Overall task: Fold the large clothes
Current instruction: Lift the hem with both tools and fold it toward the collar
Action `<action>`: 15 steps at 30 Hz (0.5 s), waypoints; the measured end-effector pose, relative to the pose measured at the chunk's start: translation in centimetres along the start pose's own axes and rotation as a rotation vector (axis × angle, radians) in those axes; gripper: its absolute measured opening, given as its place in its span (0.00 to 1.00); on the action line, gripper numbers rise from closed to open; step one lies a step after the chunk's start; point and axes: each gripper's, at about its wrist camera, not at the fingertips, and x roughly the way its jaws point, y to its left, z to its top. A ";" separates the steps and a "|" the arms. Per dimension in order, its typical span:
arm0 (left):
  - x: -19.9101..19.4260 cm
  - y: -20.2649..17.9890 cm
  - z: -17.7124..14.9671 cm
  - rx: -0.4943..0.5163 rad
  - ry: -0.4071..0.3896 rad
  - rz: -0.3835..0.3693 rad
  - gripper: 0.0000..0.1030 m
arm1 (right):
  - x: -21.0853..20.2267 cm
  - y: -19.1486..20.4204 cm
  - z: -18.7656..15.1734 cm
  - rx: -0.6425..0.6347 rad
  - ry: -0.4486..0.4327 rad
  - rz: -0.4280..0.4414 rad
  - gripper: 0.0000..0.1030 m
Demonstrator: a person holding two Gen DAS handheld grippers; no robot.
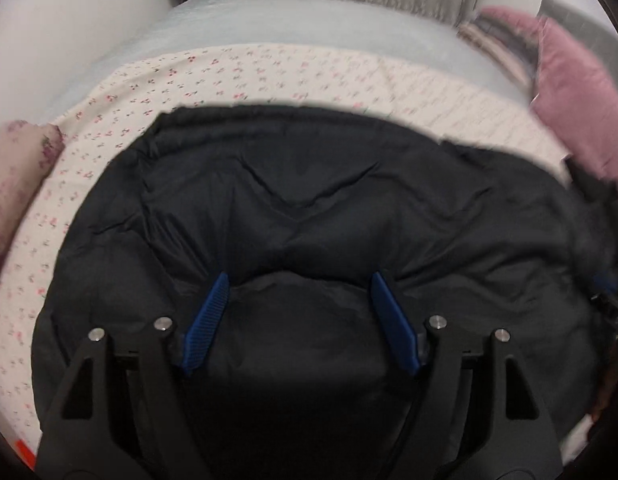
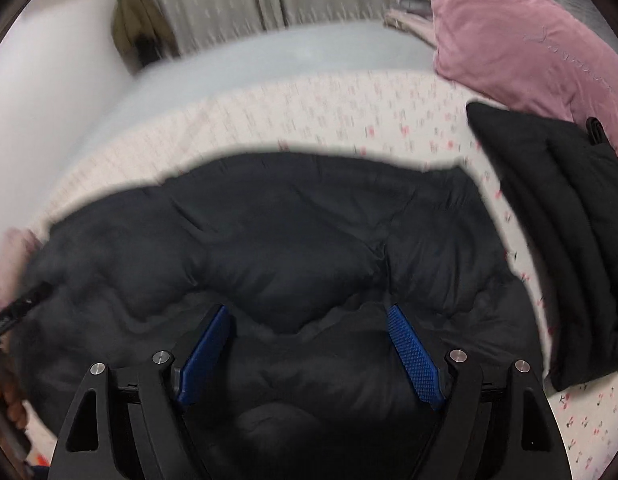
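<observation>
Directly beneath both sets of wide-spread jaws, the puffy black quilted jacket (image 1: 309, 208) lies flat on the floral-print bedsheet (image 1: 237, 76), long axis running crosswise, left gripper (image 1: 299, 280) and right gripper (image 2: 309, 312) equally near.

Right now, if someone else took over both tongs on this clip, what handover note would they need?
Left tongs: open, over the near edge of the black puffy coat, gripping nothing.
Right tongs: open, over the same coat, gripping nothing.
The coat lies bunched across the floral sheet on the bed. A separate black padded piece rests to the right, against the pink pillow.
Done: coat appears partly gathered; how many folds cannot be told.
Left: grip the near edge, finish folding, flatten.
</observation>
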 end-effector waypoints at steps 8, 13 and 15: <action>-2.4 -1.4 1.0 -0.039 -0.006 -0.089 0.75 | 0.2 0.4 0.8 0.022 0.050 -0.024 0.82; -3.9 -7.2 1.3 0.116 -0.026 -0.129 0.75 | -4.0 0.4 1.5 0.087 -0.058 0.076 0.82; -2.9 -9.3 0.6 0.172 -0.007 -0.111 0.75 | -3.9 0.2 1.4 0.107 -0.050 0.099 0.82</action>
